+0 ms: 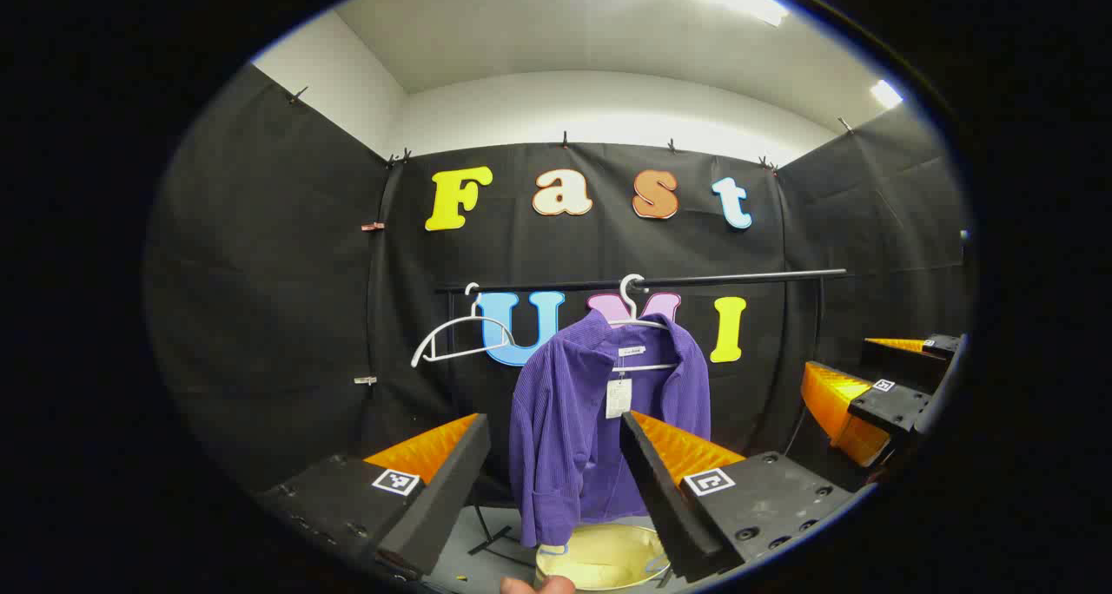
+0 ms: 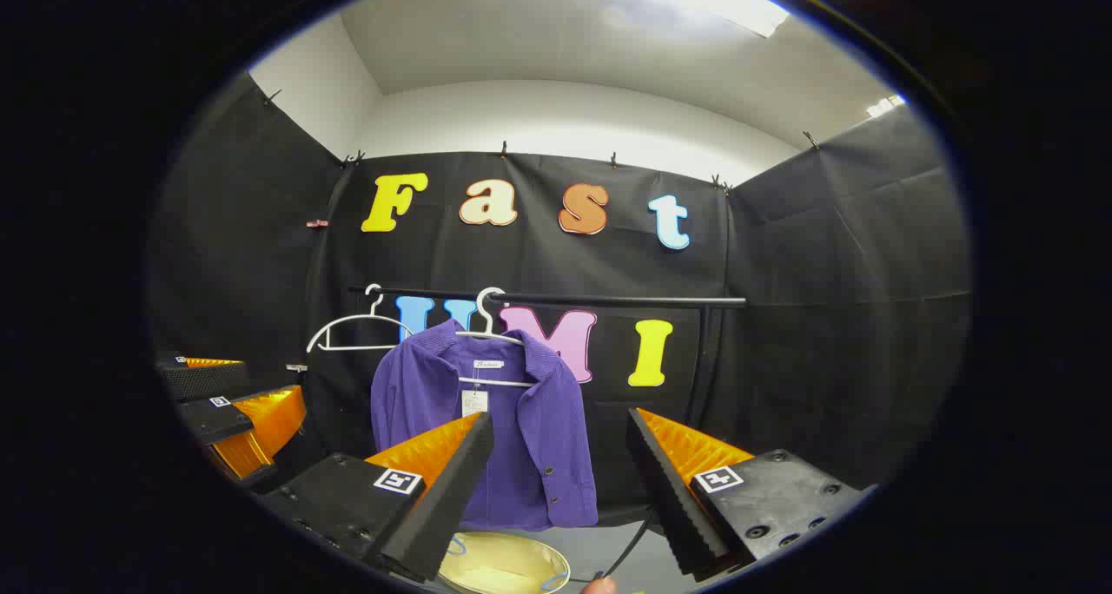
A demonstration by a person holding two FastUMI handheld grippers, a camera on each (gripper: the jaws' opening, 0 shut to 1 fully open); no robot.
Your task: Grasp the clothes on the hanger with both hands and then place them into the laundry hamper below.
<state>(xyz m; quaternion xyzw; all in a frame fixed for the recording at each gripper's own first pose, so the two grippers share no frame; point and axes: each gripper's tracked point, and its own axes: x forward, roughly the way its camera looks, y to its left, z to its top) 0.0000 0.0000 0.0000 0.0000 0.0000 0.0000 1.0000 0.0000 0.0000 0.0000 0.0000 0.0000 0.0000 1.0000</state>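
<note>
A: Shirt first. Purple ribbed-fabric shirt [image 1: 599, 420] w/ collar hangs on a white plastic hanger [image 1: 638, 316], hooked over a black metal rail [image 1: 643, 282] running across the back wall. White paper tag [image 1: 618, 398] dangles under the collar. In the left gripper view the shirt's left shoulder looks half off the hanger, sleeve drooping.

B: Same from the right gripper view: purple shirt [image 2: 495, 429] on its hanger [image 2: 491, 316], rail [image 2: 556, 299] above. Dark buttons down the front edge. Below it?

A: Pale yellow round laundry hamper [image 1: 599, 559] on the grey floor, right under the shirt's hem. Blue loop handles at the rim. Right gripper view has the hamper [image 2: 504, 564] too, low centre.

B: Tongs?

A: Left gripper [image 1: 556, 455] spread wide, nothing btwn the fingers, aimed at the shirt but well short of it. Right gripper [image 2: 560, 464] also wide apart, nothing held, pointing just right of the shirt.

B: Other stuff?

A: 2nd white hanger [image 1: 460, 338], bare, left of the shirt on the same rail. Thin black upright post [image 2: 699, 377] at the rail's right end. The other gripper shows at the right edge of the left gripper view and at the left edge of the right gripper view.

B: A fingertip peeks in at the bottom edge of each view.
</note>
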